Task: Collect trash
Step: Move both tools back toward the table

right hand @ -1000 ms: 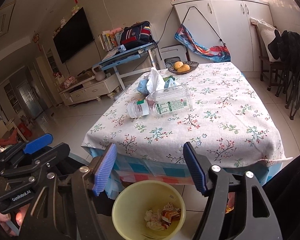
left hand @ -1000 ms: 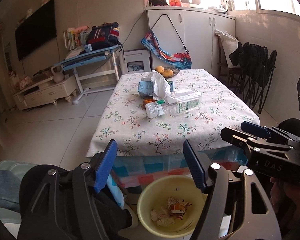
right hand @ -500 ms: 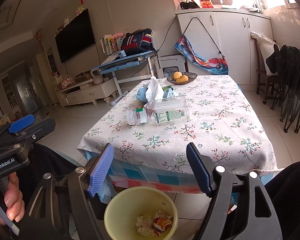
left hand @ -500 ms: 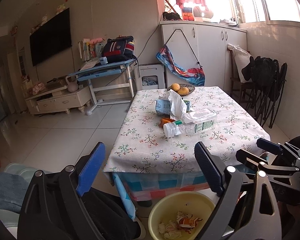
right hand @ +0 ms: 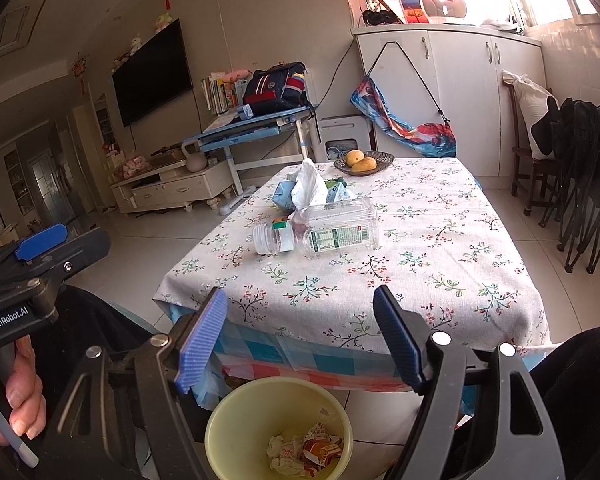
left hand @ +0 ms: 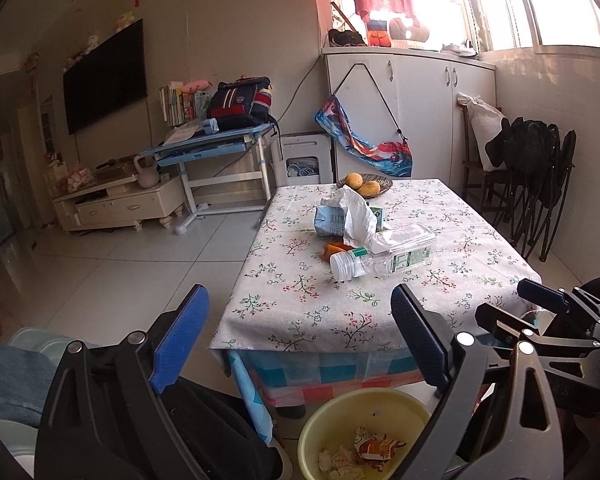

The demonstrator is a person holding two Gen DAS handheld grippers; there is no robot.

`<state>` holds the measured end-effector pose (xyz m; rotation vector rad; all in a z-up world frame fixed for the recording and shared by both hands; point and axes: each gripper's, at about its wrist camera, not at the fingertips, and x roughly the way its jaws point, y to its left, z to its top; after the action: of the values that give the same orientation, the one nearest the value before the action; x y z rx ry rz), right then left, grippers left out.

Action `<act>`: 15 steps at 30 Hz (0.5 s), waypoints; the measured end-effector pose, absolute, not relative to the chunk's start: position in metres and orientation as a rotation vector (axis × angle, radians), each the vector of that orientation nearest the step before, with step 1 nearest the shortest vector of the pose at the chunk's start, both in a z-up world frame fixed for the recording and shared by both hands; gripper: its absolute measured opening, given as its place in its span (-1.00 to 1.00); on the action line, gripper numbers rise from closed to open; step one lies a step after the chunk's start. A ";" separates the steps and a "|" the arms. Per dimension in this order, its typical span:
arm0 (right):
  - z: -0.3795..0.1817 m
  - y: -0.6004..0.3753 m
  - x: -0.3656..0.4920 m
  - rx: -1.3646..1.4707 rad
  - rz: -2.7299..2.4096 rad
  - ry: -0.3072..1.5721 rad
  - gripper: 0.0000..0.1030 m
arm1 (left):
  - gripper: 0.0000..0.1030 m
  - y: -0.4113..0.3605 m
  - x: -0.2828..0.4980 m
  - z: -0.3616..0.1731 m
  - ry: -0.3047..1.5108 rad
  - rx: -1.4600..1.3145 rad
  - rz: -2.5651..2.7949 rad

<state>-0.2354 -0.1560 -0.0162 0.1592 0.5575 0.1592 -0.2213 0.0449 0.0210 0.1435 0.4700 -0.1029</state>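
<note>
A clear plastic bottle (left hand: 384, 254) (right hand: 324, 232) lies on its side on the floral tablecloth (left hand: 460, 220) (right hand: 440, 240). Behind it are a white crumpled bag (left hand: 356, 212) (right hand: 308, 184), a light blue packet (left hand: 326, 220) (right hand: 282, 194) and an orange scrap (left hand: 334, 248). A yellow bin (left hand: 380, 408) (right hand: 276, 408) on the floor at the table's near edge holds crumpled wrappers (left hand: 364, 448) (right hand: 304, 450). My left gripper (left hand: 300, 292) hangs open above the bin's left side, nothing between its pads. My right gripper (right hand: 300, 292) is open and empty over the bin, well short of the bottle.
A bowl of yellow fruit (left hand: 366, 184) (right hand: 364, 160) sits at the table's far end. Folded black chairs (left hand: 540, 184) stand to the right, a blue desk (left hand: 212, 148) and a low TV cabinet (left hand: 120, 200) to the left. A person's hand (right hand: 16, 396) grips the left tool.
The left gripper's jaws have spread wider and it has risen, so the bin sits lower in its view. The right gripper's jaws widened slightly. The trash on the table has not moved.
</note>
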 end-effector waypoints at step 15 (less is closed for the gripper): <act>0.000 -0.147 -0.245 0.083 0.131 0.438 0.55 | 0.78 0.045 -0.222 0.023 0.443 0.134 -0.100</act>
<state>-0.2449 -0.1469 0.0000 0.0832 0.4378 0.1306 -0.2221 0.0452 0.0233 0.1335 0.4428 -0.1003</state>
